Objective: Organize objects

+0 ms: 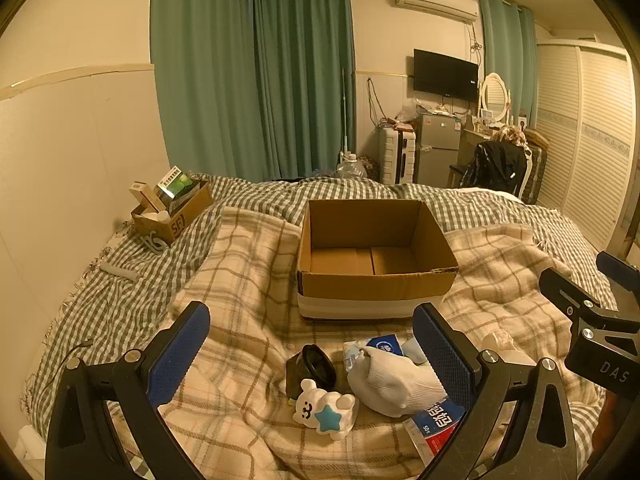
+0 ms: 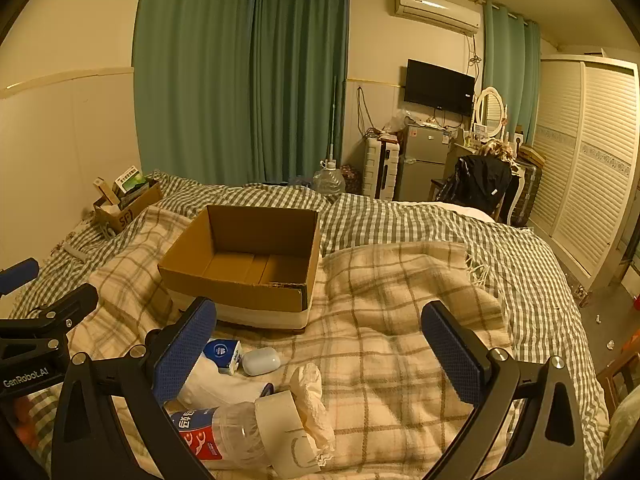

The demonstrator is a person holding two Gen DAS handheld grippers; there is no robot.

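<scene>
Nearest to hand, the left gripper hangs over a little heap of clutter on the plaid blanket, its blue-padded jaws spread wide and holding nothing. Between them lie a white bear figurine with a blue star, a black round lid or cap and a white sock, with a blue-and-white tissue pack just behind the sock. A red-and-blue labelled plastic bag pokes out from under the sock.

The right gripper is likewise splayed open and empty, over bare blanket to the right of the heap. By its left finger sit the tissue pack, a pale earbud case, a crumpled tissue, a roll of tape and the clear plastic bag.

Just beyond the heap stands an open cardboard box, nothing inside it.

Farther off, against the wall on the checked bedspread, a smaller cardboard box holds upright cartons. Past the bed hang green curtains, with a small fridge and a wall television to the right.
</scene>
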